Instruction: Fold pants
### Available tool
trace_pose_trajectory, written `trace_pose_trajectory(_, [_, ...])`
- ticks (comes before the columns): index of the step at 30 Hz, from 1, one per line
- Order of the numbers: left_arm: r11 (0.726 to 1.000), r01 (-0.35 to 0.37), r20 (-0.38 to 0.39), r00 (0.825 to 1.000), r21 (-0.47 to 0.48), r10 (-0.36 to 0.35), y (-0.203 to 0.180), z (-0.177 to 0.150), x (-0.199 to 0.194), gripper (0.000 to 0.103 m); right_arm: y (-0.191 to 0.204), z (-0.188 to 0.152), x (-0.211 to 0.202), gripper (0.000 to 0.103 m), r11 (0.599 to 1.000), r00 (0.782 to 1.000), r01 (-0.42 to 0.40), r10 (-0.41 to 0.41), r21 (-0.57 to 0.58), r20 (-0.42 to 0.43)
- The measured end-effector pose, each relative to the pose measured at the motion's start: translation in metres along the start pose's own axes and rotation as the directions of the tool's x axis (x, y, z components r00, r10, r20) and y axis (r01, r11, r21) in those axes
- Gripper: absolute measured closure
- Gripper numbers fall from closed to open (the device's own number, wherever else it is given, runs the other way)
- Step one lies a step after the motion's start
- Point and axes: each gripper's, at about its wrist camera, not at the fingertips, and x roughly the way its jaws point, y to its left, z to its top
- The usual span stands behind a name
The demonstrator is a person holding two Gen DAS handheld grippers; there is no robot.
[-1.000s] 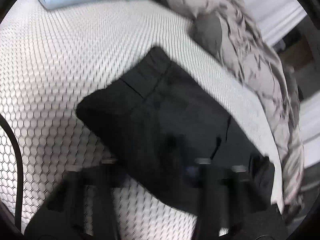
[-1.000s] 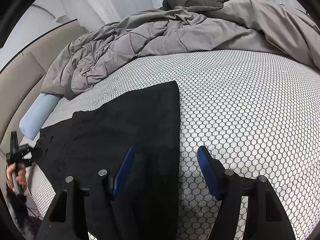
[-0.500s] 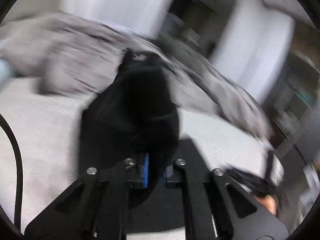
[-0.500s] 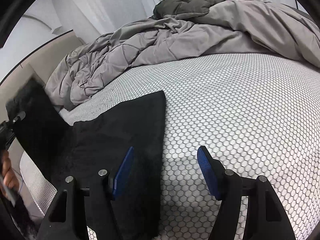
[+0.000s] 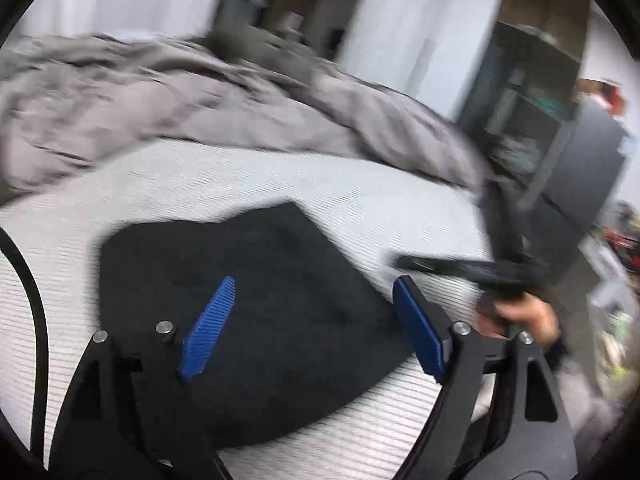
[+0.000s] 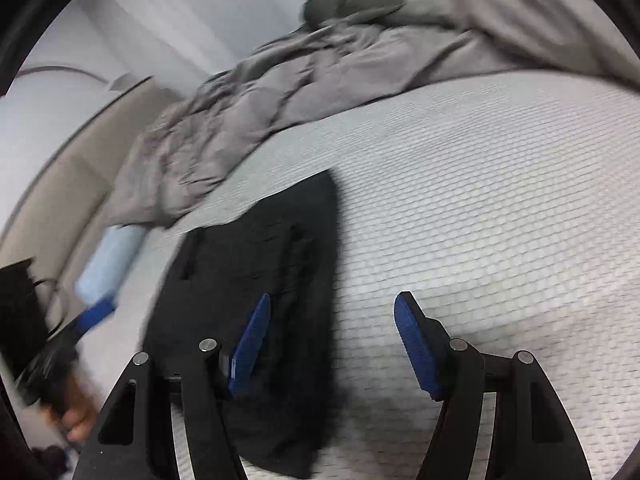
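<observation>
Black pants [image 5: 256, 312] lie folded on the bed [image 5: 360, 184]. Your left hand-held gripper [image 5: 312, 320], jaws just opened wide, hangs empty above them. Your right hand-held gripper [image 6: 332, 340], also wide, straddles their edge. Check the edges align; blur hides them.

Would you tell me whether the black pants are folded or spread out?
Folded: the black pants lie as one compact slab on the mattress, no separate legs showing.

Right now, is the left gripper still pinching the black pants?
No, the left gripper has just been opening, and the black pants lie flat on the bed beneath its spread fingers.
</observation>
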Motion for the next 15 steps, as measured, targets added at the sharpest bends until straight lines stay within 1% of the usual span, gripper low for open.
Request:
trace_pose_trajectory(1, [0.996, -0.082, -0.005, 0.997, -0.027, 0.082, 0.017, 0.001, 0.005, 0.024, 0.003, 0.002, 0.005, 0.036, 0.999, 0.999, -0.034, 0.034, 0.003, -0.015])
trace_pose_trajectory(2, [0.990, -0.129, -0.017, 0.992, -0.053, 0.128, 0.027, 0.004, 0.011, 0.024, 0.009, 0.000, 0.012, 0.037, 0.997, 0.997, -0.076, 0.076, 0.004, -0.034])
trace_pose_trajectory(3, [0.980, -0.175, -0.037, 0.984, -0.098, 0.172, 0.042, 0.005, 0.016, 0.024, 0.011, -0.002, 0.014, 0.041, 0.994, 0.993, -0.106, 0.106, 0.005, -0.049])
trace_pose_trajectory(4, [0.969, -0.200, -0.059, 0.979, -0.142, 0.194, 0.057, 0.004, 0.019, 0.025, 0.013, -0.002, 0.019, 0.048, 0.991, 0.989, -0.134, 0.135, 0.010, -0.064])
trace_pose_trajectory(5, [0.960, -0.203, -0.069, 0.979, -0.193, 0.193, 0.073, 0.003, 0.022, 0.026, 0.016, -0.003, 0.025, 0.052, 0.985, 0.982, -0.169, 0.171, 0.021, -0.083])
trace_pose_trajectory(6, [0.952, -0.195, -0.068, 0.981, -0.236, 0.184, 0.085, 0.000, 0.024, 0.026, 0.015, 0.000, 0.030, 0.059, 0.980, 0.976, -0.194, 0.196, 0.034, -0.095])
trace_pose_trajectory(8, [0.930, -0.198, -0.077, 0.980, -0.311, 0.183, 0.106, -0.002, 0.025, 0.026, 0.014, 0.002, 0.032, 0.061, 0.977, 0.972, -0.211, 0.214, 0.040, -0.099])
trace_pose_trajectory(9, [0.926, -0.191, -0.073, 0.982, -0.326, 0.176, 0.113, -0.004, 0.021, 0.026, 0.012, 0.001, 0.030, 0.061, 0.978, 0.972, -0.208, 0.210, 0.034, -0.102])
trace_pose_trajectory(10, [0.926, -0.184, -0.069, 0.983, -0.330, 0.170, 0.116, -0.010, 0.020, 0.026, 0.012, 0.002, 0.030, 0.061, 0.980, 0.975, -0.195, 0.197, 0.026, -0.100])
trace_pose_trajectory(12, [0.924, -0.196, -0.081, 0.980, -0.329, 0.179, 0.122, -0.013, 0.023, 0.026, 0.024, 0.006, 0.037, 0.061, 0.982, 0.976, -0.191, 0.190, 0.000, -0.109])
trace_pose_trajectory(13, [0.928, -0.194, -0.087, 0.981, -0.318, 0.175, 0.123, -0.013, 0.026, 0.026, 0.031, 0.008, 0.045, 0.061, 0.982, 0.975, -0.187, 0.185, -0.006, -0.123])
trace_pose_trajectory(15, [0.936, -0.192, -0.090, 0.981, -0.297, 0.173, 0.121, -0.018, 0.029, 0.026, 0.031, 0.010, 0.060, 0.061, 0.984, 0.971, -0.179, 0.177, 0.003, -0.162])
